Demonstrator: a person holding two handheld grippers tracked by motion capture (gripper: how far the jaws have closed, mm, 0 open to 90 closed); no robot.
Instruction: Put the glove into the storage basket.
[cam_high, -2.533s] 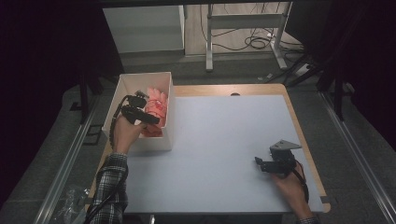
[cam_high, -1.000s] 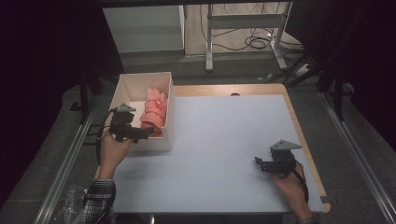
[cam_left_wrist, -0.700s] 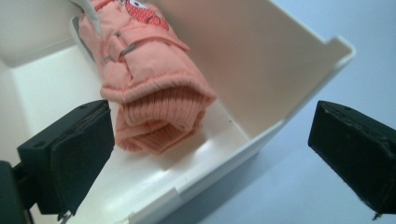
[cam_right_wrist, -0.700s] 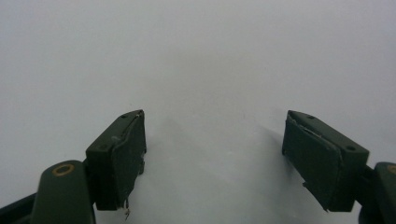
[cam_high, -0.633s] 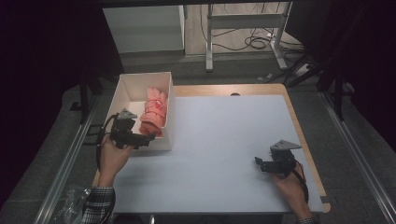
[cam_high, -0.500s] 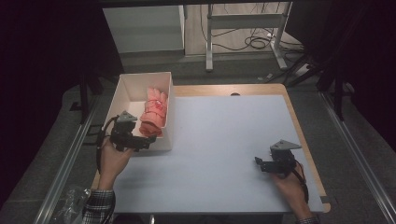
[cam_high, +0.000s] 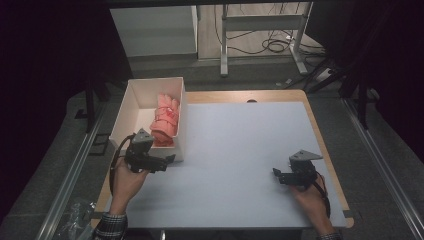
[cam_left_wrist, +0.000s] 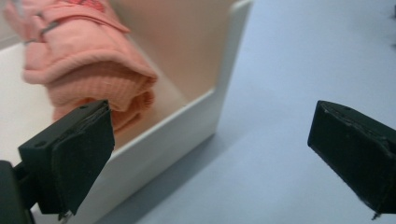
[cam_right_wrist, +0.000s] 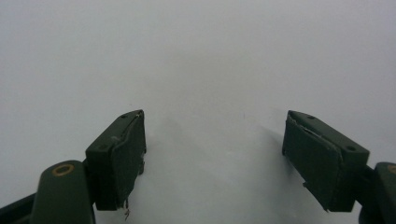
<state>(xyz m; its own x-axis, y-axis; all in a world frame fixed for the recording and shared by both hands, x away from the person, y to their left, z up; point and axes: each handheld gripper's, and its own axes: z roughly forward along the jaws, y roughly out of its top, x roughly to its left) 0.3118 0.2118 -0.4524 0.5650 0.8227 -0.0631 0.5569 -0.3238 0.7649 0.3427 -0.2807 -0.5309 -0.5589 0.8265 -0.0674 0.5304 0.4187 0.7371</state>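
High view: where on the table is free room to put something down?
The widest bare patch of the table lies between the white box and the right gripper. It is crowded at the left edge: pink cloth fills the box's right side, left gripper beside it.

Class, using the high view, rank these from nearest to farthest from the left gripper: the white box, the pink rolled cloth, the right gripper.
1. White box: its near wall lies right beside the left gripper.
2. Pink rolled cloth: inside the box, just beyond that wall.
3. Right gripper: far across the table, at its right side.
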